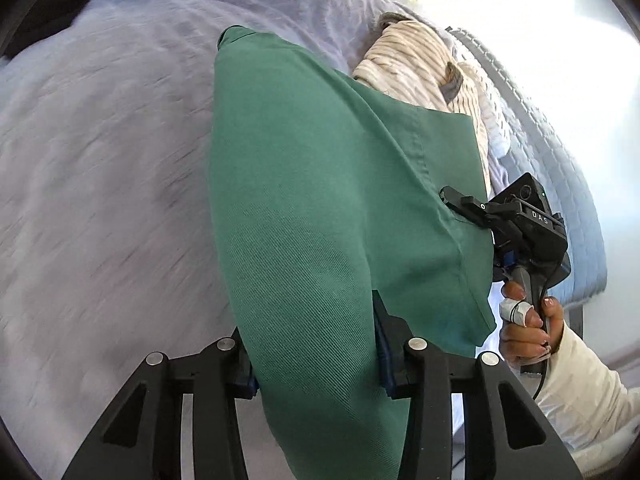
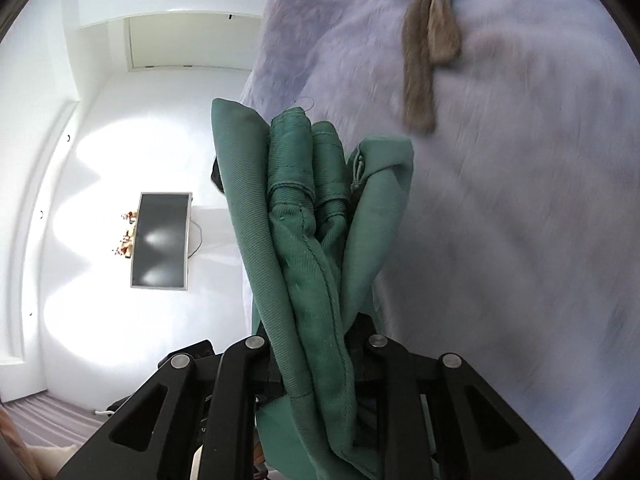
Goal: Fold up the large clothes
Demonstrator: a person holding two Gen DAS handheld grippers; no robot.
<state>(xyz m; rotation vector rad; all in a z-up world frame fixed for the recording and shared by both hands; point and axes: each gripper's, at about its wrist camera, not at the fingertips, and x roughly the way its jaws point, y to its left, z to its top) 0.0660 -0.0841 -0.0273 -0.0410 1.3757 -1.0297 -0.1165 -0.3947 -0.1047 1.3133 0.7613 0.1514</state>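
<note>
1. The landmark is the pale lilac bedcover [image 1: 100,152], which fills the left and top of the left wrist view and the right half of the right wrist view.
2. The left gripper [image 1: 316,356] is closed on a broad fold of the green garment [image 1: 320,200]; the cloth fills the gap between its two black fingers, so the jaws stand part-way apart with fabric packed between them.
3. From that grip the green garment stretches up and away as one smooth panel, raised over the bedcover.
4. Beyond the garment's far edge, a cream striped garment [image 1: 412,68] lies crumpled on the bedcover, with a grey-brown tie [image 1: 452,82] on it.
5. At the garment's right edge the right gripper [image 1: 460,202] pinches the hem; a hand [image 1: 528,324] in a cream sleeve [image 1: 580,392] holds its handle.
6. In the right wrist view the right gripper [image 2: 320,360] is nearly closed, clamping a bunch of gathered green folds [image 2: 312,220] that stand up between its fingers.
7. Left of the bedcover there, a dark screen [image 2: 160,240] sits against a white wall [image 2: 120,100].
8. The grey-brown tie [image 2: 424,68] hangs across the bedcover above the bunched folds.
</note>
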